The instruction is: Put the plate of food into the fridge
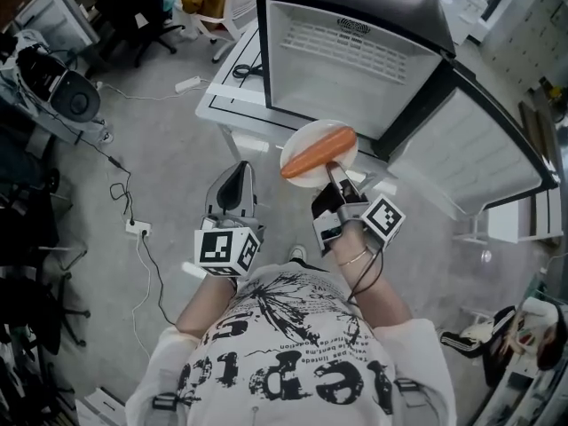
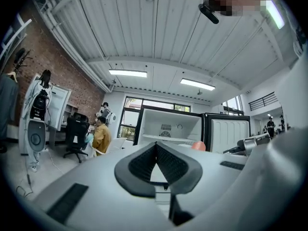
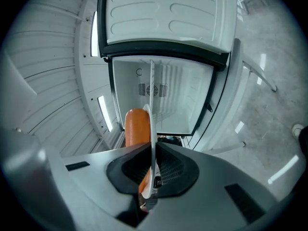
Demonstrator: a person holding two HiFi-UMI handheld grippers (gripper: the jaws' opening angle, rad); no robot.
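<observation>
A small fridge [image 1: 355, 47] stands open on a white table, its door [image 1: 484, 149] swung out to the right. In front of it a white plate [image 1: 302, 140] carries a long orange carrot [image 1: 318, 153]. My right gripper [image 1: 335, 174] is shut on the plate's near rim. The right gripper view shows the plate [image 3: 152, 124] edge-on between the pads, the carrot [image 3: 136, 126] on its left face, and the white fridge interior [image 3: 178, 95] beyond. My left gripper [image 1: 235, 176] hangs to the left of the plate, shut and empty. Its pads [image 2: 144, 162] meet at the tips, pointing level towards the fridge [image 2: 168, 126].
The white table [image 1: 226, 96] carries the fridge. Cables and a power strip [image 1: 136, 229] lie on the grey floor at the left. Office chairs [image 1: 142, 16] and equipment [image 1: 67, 96] stand at the far left. A seated person in yellow [image 2: 100, 136] is beyond.
</observation>
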